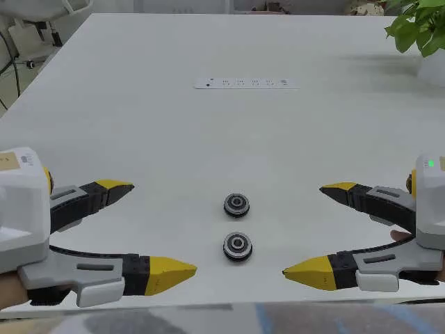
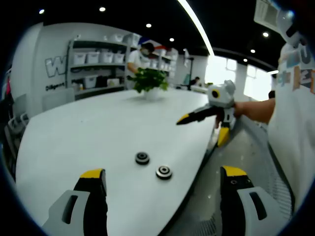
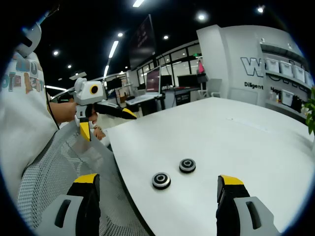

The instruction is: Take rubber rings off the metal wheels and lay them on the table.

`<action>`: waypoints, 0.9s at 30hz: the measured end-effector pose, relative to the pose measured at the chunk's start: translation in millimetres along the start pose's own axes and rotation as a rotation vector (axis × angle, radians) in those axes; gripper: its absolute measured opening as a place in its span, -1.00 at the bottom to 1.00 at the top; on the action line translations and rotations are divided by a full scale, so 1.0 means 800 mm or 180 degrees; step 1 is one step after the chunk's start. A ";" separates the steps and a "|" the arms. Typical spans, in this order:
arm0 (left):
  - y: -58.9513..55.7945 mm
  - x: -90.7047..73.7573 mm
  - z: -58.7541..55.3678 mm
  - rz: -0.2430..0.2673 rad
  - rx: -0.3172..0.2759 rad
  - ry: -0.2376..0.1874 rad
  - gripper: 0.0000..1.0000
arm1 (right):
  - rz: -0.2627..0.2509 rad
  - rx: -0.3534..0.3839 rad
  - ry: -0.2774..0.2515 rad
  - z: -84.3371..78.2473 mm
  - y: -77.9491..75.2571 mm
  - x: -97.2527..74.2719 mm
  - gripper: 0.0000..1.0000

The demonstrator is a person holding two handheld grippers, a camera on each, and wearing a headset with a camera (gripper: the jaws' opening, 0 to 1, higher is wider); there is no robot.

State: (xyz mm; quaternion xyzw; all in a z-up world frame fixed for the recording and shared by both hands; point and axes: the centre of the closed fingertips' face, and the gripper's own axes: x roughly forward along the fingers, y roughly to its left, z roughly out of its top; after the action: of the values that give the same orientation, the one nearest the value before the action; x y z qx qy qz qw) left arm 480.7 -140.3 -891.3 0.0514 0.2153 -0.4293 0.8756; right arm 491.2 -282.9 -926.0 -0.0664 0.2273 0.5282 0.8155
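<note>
Two small metal wheels with black rubber rings lie flat on the white table [image 1: 174, 139], near its front edge. The farther wheel [image 1: 236, 204] [image 2: 142, 158] [image 3: 187, 165] sits just behind the nearer wheel [image 1: 238, 246] [image 2: 164, 171] [image 3: 161, 180]. My left gripper [image 1: 160, 227] hovers open to the left of them, its yellow-tipped jaws wide apart and holding nothing. On the opposite side, my right gripper [image 1: 304, 230] is open too and faces the wheels. Neither gripper touches a wheel.
A white power strip [image 1: 245, 83] lies flat in the table's far middle. A potted plant [image 1: 421, 28] [image 2: 150, 81] stands at the far right corner. The table's front edge runs just below the grippers. A person stands by shelves [image 2: 98, 69] beyond the table.
</note>
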 end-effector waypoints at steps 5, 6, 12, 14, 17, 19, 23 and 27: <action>-0.001 0.000 0.001 -0.0013 -0.0001 -0.0008 0.82 | -0.0005 -0.0003 -0.0012 0.001 0.000 0.000 0.98; -0.001 0.000 0.001 -0.0018 -0.0004 -0.0011 0.82 | -0.0006 -0.0002 -0.0015 0.001 0.000 0.000 0.98; -0.004 0.001 -0.002 -0.0047 0.0012 0.0025 0.79 | 0.0028 -0.0027 0.0025 -0.001 0.003 0.000 0.83; -0.004 0.001 -0.003 -0.0053 0.0021 0.0039 0.78 | 0.0027 -0.0020 0.0027 -0.002 0.003 0.000 0.80; -0.005 0.001 -0.004 -0.0058 0.0030 0.0056 0.78 | 0.0011 0.0008 0.0002 -0.001 0.001 -0.001 0.80; -0.006 0.002 -0.004 -0.0064 0.0036 0.0066 0.78 | 0.0010 0.0000 0.0016 -0.002 0.002 -0.001 0.80; -0.006 0.002 -0.005 -0.0069 0.0048 0.0073 0.78 | 0.0006 -0.0023 0.0031 -0.002 0.002 0.000 0.80; -0.006 0.002 -0.005 -0.0064 0.0042 0.0074 0.78 | 0.0003 -0.0031 0.0040 -0.002 0.002 0.000 0.80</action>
State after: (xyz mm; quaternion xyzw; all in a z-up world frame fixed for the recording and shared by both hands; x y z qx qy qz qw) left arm 476.6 -142.9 -895.2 0.0600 0.2231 -0.4389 0.8683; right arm 489.1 -282.8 -927.5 -0.0736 0.2298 0.5292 0.8135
